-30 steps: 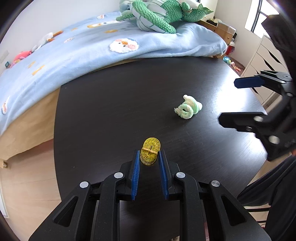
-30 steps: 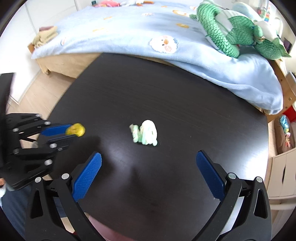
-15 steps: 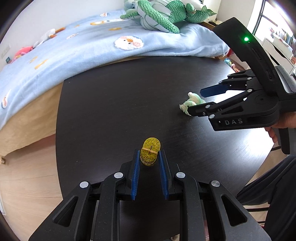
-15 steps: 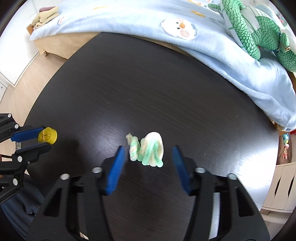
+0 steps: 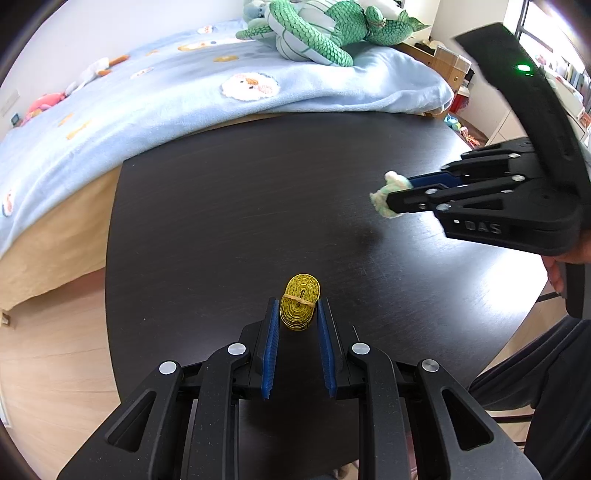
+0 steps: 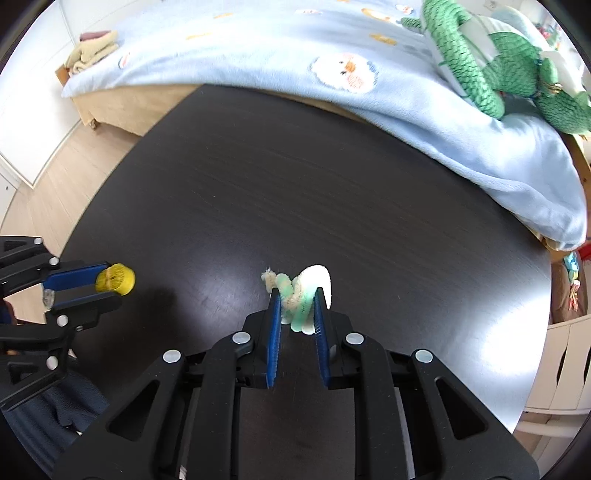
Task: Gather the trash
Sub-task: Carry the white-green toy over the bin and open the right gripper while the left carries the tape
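My left gripper is shut on a yellow coiled tape roll, held above the dark round table. The same roll shows at the left edge of the right wrist view, between the left gripper's blue pads. My right gripper has its jaws closing on a crumpled green-and-white wad, and its blue pads press on both sides of it. Seen from the left wrist, the wad sticks out of the right gripper's tips above the table's right side.
A bed with a light blue blanket borders the table's far side, with a green plush toy on it. Wooden floor lies to the left. White drawers stand to the right. A person's hand holds the right gripper.
My right gripper came down over the green-and-white wad and narrowed from wide open until its pads pressed on it. The left gripper stayed still with the yellow roll.
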